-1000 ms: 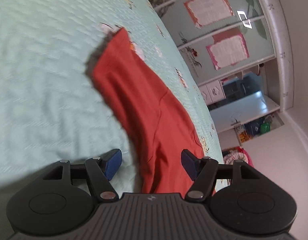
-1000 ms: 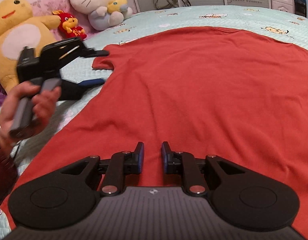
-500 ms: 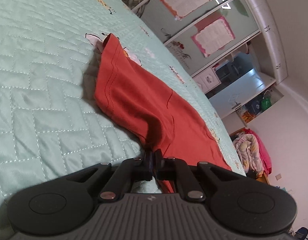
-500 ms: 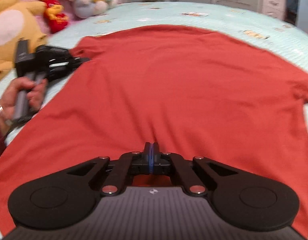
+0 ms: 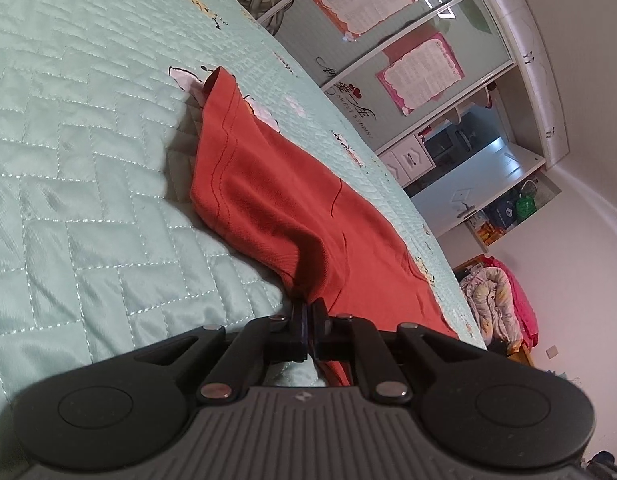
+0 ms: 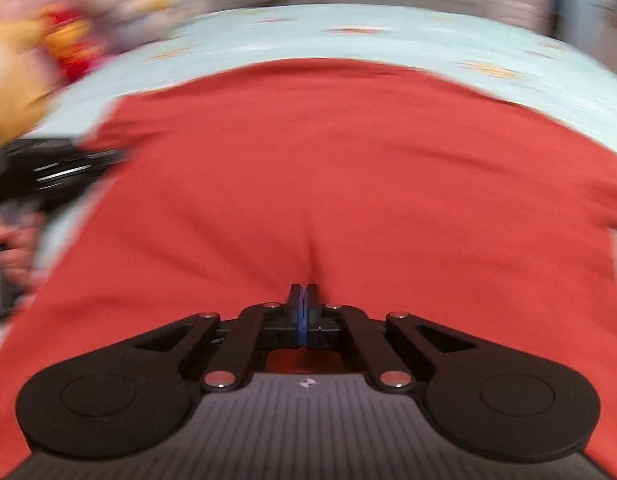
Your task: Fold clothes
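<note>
We see a pale mint-green quilted bedspread (image 5: 88,168) with small cartoon prints, and we place everything else by it. Beyond its far edge stands a white sliding-door wardrobe (image 5: 392,56) bearing two pink-bordered printed sheets (image 5: 420,74). Past the bedspread's right-hand corner a heap of pink and patterned bedding (image 5: 504,304) lies against a plain pale wall (image 5: 580,280). Blurred yellow and red plush toys (image 6: 40,60) sit by its head.

It is a bedroom in a home. A bed has a pale green quilted cover (image 5: 88,168); plush toys (image 6: 64,40) sit at its head, and a wardrobe (image 5: 408,60) with decorated sliding doors stands beside it.
</note>
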The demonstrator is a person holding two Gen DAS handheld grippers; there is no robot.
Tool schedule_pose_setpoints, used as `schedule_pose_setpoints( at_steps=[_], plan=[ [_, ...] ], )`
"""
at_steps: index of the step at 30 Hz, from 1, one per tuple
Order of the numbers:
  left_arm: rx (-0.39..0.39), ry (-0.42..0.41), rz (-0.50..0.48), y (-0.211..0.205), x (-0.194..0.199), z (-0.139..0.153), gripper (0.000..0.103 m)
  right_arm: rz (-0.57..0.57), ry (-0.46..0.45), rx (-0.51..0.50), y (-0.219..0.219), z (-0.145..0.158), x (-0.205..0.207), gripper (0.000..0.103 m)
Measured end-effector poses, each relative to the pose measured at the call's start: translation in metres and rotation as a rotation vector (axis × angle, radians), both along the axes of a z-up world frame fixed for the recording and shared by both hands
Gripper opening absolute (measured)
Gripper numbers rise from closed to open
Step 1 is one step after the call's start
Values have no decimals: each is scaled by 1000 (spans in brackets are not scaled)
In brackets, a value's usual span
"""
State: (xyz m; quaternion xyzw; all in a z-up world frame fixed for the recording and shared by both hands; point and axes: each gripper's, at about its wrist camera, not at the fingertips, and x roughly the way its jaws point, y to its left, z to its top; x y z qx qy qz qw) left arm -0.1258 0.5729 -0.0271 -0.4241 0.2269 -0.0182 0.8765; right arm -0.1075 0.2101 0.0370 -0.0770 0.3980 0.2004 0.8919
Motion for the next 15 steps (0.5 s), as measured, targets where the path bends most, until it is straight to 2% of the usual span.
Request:
schedule_pose_setpoints(
  at_steps=[1, 2, 4, 6, 7, 9, 10, 12, 15],
  plan=[
    [7, 2, 2, -2, 4, 2, 8, -39, -16, -43, -13, 4, -11, 6],
    [14, 3, 1, -3, 4, 3, 8, -15, -32, -58, -17, 9, -28, 6],
    [6, 2, 0, -2, 3, 3, 7, 136, -62, -23, -13, 22, -74, 6],
    [46, 10, 5, -8, -14, 14, 8, 338, -88, -2, 4, 32, -125, 7],
    [67, 15, 7, -12, -22, 19, 7, 444, -89, 2, 16, 35, -150, 12],
    [108, 23, 12, -18, -39, 30, 17, 646, -102, -8, 37, 37, -195, 16],
    [115, 26, 15, -20, -57, 37, 20, 723, -113, -18, 45, 38, -214, 16],
    [112, 9, 36, -24, -102, 50, 25, 797, -152, -52, 54, 35, -238, 19],
    [103, -17, 83, -33, -182, 65, 40, 849, -186, -97, 56, 30, -261, 19]
  ],
)
